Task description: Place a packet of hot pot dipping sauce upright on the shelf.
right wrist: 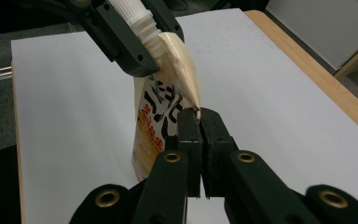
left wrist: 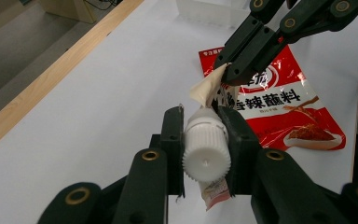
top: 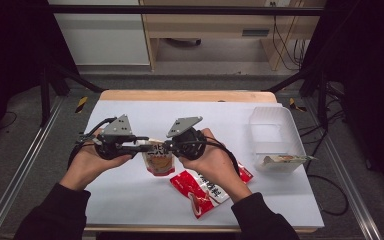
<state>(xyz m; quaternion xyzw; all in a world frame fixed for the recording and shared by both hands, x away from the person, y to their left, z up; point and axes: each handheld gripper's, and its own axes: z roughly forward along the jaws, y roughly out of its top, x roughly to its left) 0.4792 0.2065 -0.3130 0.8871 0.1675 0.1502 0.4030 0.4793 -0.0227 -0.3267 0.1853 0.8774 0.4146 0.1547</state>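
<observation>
Your left gripper (left wrist: pixel 204 154) is clenched on the white ribbed cap (left wrist: pixel 206 148) of a small spouted sauce pouch (top: pixel 158 161), one jaw on each side of the cap, while your right gripper (right wrist: pixel 199 135) pinches the pouch's top corner flat between jaws that meet almost completely. The pouch hangs between the two sets of jaws, lifted off the table, its printed body drooping below them. Directly under and beyond the right jaws lies a red seasoning packet (top: pixel 206 188) flat on the surface; in the left gripper view it spreads out just past the pinched corner, close but not touching the pouch. Farther out past the right gripper stands a clear plastic bin (top: pixel 275 136) with another flat packet (top: pixel 286 159) resting across its near rim. Nothing lies between the two grippers except the pouch itself. You work over a white sheet (top: pixel 130 190) covering a wooden table (top: pixel 185 95), with metal rails either side, grey floor, cables and pale cabinets beyond.
</observation>
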